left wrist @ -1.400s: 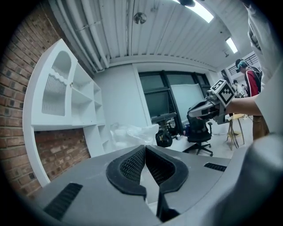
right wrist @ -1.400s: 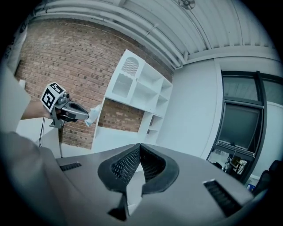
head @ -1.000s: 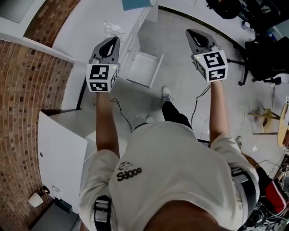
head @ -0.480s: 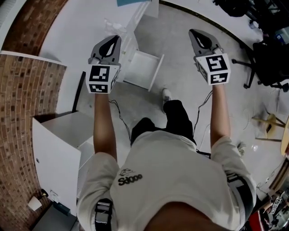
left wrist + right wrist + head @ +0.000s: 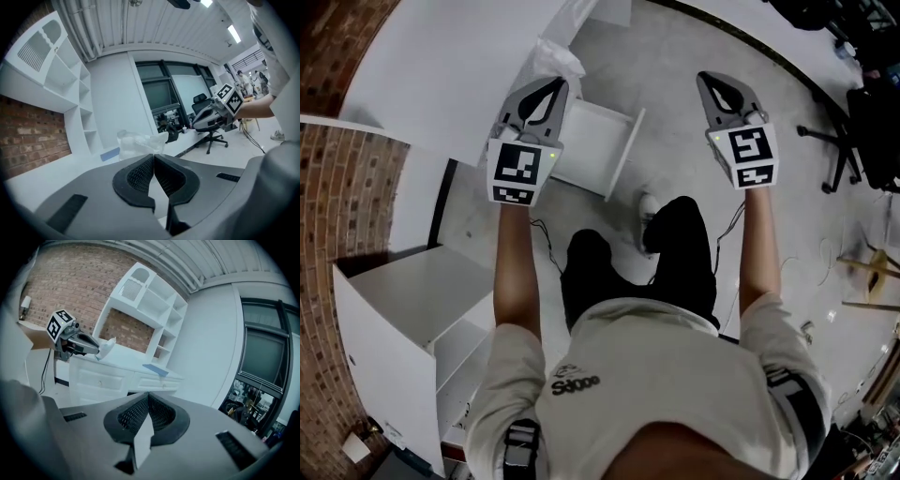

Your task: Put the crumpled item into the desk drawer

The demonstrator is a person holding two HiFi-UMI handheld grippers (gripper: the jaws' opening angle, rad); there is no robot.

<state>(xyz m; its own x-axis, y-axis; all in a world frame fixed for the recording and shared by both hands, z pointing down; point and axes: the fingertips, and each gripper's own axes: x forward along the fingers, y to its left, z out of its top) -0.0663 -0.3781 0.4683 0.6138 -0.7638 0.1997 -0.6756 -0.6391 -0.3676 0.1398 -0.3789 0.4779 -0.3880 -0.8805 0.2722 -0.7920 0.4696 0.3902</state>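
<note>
A crumpled clear plastic item (image 5: 557, 58) lies on the white desk (image 5: 450, 75), near its front edge. My left gripper (image 5: 554, 87) is shut and empty, its tips just short of the plastic. In the left gripper view the plastic (image 5: 138, 142) sits right beyond the closed jaws of the left gripper (image 5: 153, 156). An open white drawer (image 5: 602, 142) sticks out below the desk, between the two grippers. Over the floor to the drawer's right my right gripper (image 5: 711, 78) hangs shut and empty. The right gripper view shows the left gripper (image 5: 79, 344) touching the plastic (image 5: 108, 346).
A white cabinet (image 5: 389, 309) stands at the lower left by the brick wall (image 5: 337, 187). An office chair (image 5: 862, 103) and a wooden stool (image 5: 874, 272) are at the right. A blue sheet (image 5: 154, 370) lies on the desk under white shelves (image 5: 150, 301).
The person has stepped toward the desk. The left gripper has closed in on the crumpled plastic, and the open drawer now lies nearer, between the grippers. Both stay shut.
</note>
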